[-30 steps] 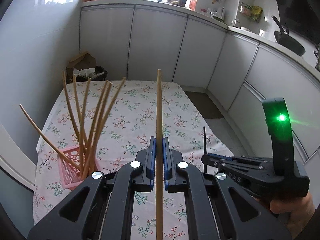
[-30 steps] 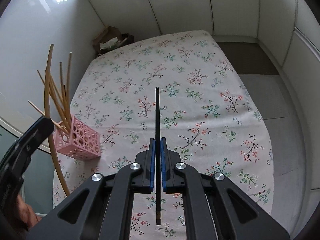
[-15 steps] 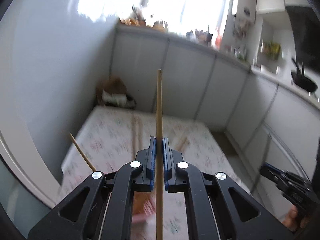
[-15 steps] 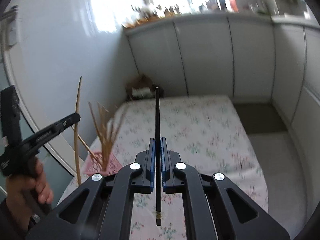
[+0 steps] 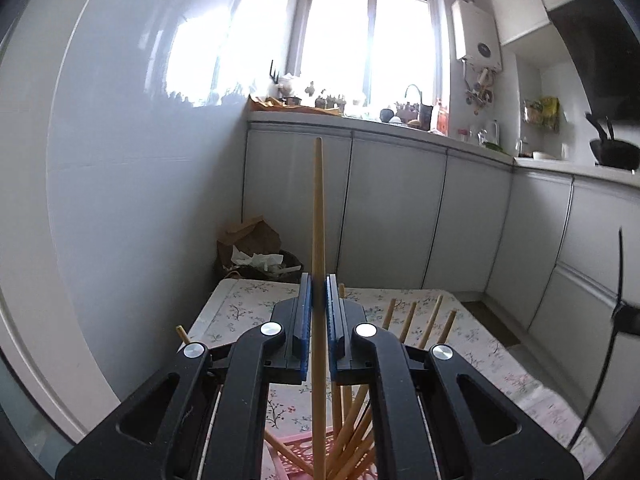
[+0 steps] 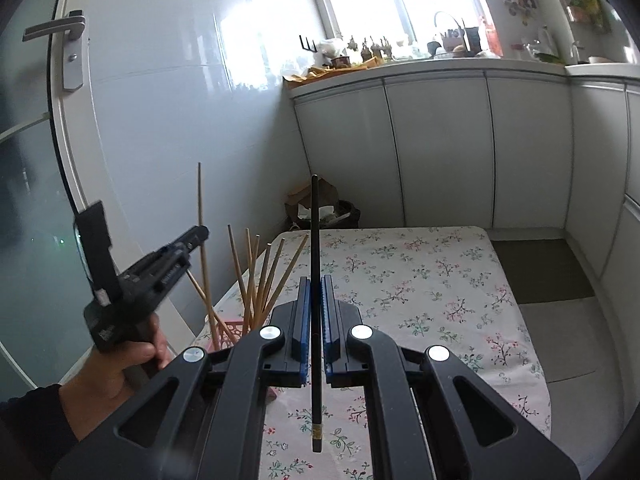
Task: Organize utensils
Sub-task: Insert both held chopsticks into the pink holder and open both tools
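My left gripper (image 5: pixel 318 300) is shut on a wooden chopstick (image 5: pixel 318 208) that stands upright, its lower end over the pink holder (image 5: pixel 294 454) full of several wooden chopsticks (image 5: pixel 430 320). My right gripper (image 6: pixel 315 304) is shut on a black chopstick (image 6: pixel 315 240), held upright above the floral table (image 6: pixel 420 280). In the right wrist view the left gripper (image 6: pixel 198 236) sits at the left above the pink holder (image 6: pixel 230 328), with its wooden chopstick (image 6: pixel 202 240) upright. The black chopstick (image 5: pixel 620 264) also shows at the right edge of the left wrist view.
The table (image 5: pixel 248 312) stands in a corner against a white wall and cabinets (image 6: pixel 436 152). A bin with a paper bag (image 5: pixel 252 252) sits behind it. A door with a handle (image 6: pixel 60 32) is at the left.
Both grippers have tilted up from looking down at the table to looking across the kitchen. The left gripper with its wooden chopstick now sits right above the pink holder.
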The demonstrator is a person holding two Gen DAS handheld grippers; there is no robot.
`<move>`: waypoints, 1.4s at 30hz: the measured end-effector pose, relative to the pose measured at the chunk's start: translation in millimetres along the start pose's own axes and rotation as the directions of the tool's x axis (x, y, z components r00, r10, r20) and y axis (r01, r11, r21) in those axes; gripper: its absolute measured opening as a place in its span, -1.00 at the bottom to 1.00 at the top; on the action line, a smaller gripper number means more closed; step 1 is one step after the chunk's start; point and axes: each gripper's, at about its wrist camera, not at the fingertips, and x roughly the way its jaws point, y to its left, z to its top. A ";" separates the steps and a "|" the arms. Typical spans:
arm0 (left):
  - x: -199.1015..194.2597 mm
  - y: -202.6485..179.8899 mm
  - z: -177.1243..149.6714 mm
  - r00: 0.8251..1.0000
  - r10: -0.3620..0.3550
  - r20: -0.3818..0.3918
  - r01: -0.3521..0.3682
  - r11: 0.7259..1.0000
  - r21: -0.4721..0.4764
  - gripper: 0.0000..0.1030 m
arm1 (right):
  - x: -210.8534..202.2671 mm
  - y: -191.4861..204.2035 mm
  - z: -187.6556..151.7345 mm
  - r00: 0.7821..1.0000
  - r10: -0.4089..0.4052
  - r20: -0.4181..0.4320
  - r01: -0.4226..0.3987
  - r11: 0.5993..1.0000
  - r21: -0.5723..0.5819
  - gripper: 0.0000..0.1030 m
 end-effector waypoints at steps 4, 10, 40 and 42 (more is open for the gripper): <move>4.9 -0.9 -9.5 1.000 0.014 -0.016 -0.013 0.999 0.042 -0.88 | -2.6 -2.7 -0.3 1.000 0.004 0.007 -0.004 1.000 0.008 -0.90; 17.7 1.5 -16.4 0.994 0.026 -0.111 -0.016 0.996 0.086 -0.88 | -4.6 -1.7 0.7 1.000 0.009 0.010 -0.010 1.000 0.010 -0.90; -10.8 74.0 21.9 0.902 -0.023 -0.432 -0.133 0.935 -0.328 0.17 | 70.5 53.7 7.9 0.991 -0.005 0.135 -0.024 0.977 0.213 -0.90; -11.9 77.4 21.8 0.900 -0.029 -0.435 -0.132 0.933 -0.335 0.17 | 83.3 63.0 9.3 0.990 -0.017 0.142 -0.012 0.979 0.202 -0.90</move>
